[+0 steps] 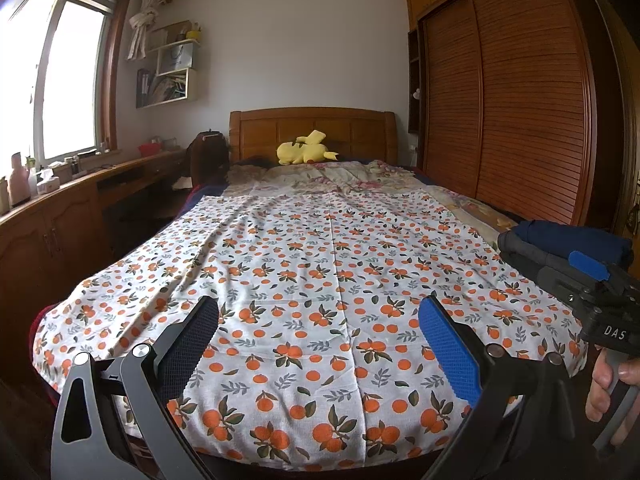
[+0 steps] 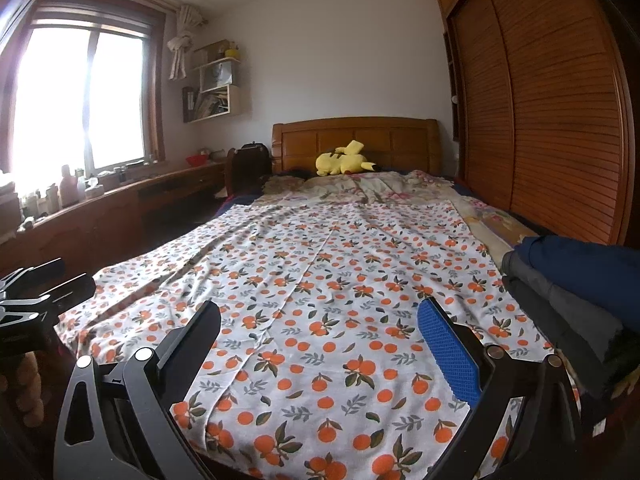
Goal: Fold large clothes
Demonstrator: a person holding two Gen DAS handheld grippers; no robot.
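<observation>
White cloth with orange fruit print (image 1: 320, 272) lies flat on bed (image 1: 312, 128), spread out ahead of both grippers. Left gripper (image 1: 320, 336) spread wide, empty, above cloth's near edge. Right gripper (image 2: 320, 340) same.

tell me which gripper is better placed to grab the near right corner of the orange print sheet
Right gripper, probably: it hovers open nearer the sheet's right side beside the folded clothes; the left gripper, also open, sits further left.

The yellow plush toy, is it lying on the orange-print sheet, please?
No, the yellow plush toy lies by the headboard, well beyond the far edge of the orange-print sheet.
</observation>
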